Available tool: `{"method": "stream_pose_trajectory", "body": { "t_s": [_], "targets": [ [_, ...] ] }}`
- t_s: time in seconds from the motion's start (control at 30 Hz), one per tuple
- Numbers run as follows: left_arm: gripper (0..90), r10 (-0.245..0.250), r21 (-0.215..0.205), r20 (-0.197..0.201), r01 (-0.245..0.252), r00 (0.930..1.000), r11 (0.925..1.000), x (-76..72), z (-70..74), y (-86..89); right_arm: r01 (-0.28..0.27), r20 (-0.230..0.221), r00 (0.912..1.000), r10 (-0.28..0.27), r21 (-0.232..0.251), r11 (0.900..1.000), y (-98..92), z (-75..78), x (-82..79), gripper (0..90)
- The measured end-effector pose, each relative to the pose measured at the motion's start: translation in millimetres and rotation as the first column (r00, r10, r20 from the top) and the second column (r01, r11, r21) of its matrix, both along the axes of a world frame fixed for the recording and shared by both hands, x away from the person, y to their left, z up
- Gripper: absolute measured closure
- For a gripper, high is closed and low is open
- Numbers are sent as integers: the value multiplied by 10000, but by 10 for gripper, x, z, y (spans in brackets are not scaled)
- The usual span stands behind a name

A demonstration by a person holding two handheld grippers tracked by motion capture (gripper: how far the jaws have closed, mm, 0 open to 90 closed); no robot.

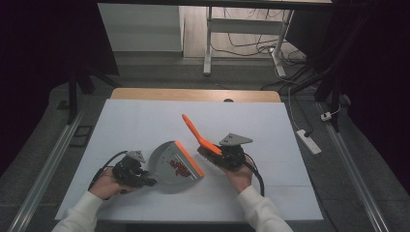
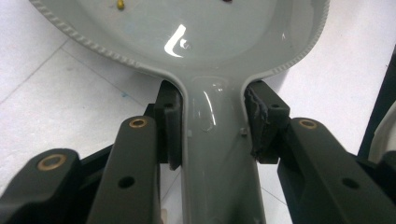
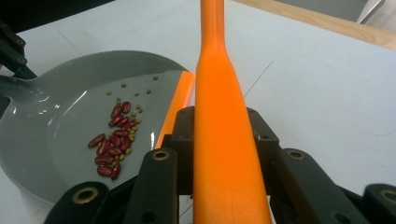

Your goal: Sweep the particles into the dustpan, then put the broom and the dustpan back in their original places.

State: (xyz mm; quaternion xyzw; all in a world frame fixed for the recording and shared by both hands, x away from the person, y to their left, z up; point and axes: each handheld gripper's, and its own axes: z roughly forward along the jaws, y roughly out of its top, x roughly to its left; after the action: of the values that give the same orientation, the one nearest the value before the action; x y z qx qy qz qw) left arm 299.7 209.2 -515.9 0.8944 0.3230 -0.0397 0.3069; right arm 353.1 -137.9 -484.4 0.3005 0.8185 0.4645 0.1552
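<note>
A grey dustpan (image 1: 169, 166) with an orange lip (image 1: 189, 157) lies on the white table, holding red beans (image 3: 111, 143) and small green beans (image 3: 132, 132). My left gripper (image 1: 145, 181) is shut on the dustpan's grey handle (image 2: 217, 154), and both pads press its sides. My right gripper (image 1: 212, 153) is shut on an orange brush (image 1: 198, 135), whose handle (image 3: 223, 135) runs up between the jaws and points away to the upper left. The brush head sits just right of the dustpan's lip.
The white board (image 1: 145, 121) covers a wooden table whose far edge (image 1: 193, 94) shows beyond it. A metal desk frame (image 1: 209, 43) and cables stand on the floor behind. A power strip (image 1: 309, 141) lies on the floor at the right.
</note>
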Motion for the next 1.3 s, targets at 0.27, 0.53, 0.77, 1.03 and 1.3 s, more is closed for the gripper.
{"method": "stream_pose_trajectory", "body": {
  "t_s": [0.27,0.53,0.77,1.03,1.3],
  "targets": [
    [609,379,-229,340,-371,9987,9990,-44,44,-2,60,27,10000,-61,103,9999,-114,58,-17,702],
    [609,970,-501,441,-948,9943,9942,-110,58,-9,63,35,10000,-63,120,9999,-247,87,-51,702],
    [609,1576,-744,595,-1531,9857,9854,-166,74,27,137,73,9999,-139,212,9997,-452,130,-113,702],
    [609,2120,-1068,507,-2057,9760,9728,-207,72,60,347,36,9994,-349,352,9988,-676,151,-190,702],
    [608,2433,-1189,435,-2367,9690,9643,-235,70,88,409,-13,9992,-409,284,9988,-771,153,-201,702]
  ]
}}
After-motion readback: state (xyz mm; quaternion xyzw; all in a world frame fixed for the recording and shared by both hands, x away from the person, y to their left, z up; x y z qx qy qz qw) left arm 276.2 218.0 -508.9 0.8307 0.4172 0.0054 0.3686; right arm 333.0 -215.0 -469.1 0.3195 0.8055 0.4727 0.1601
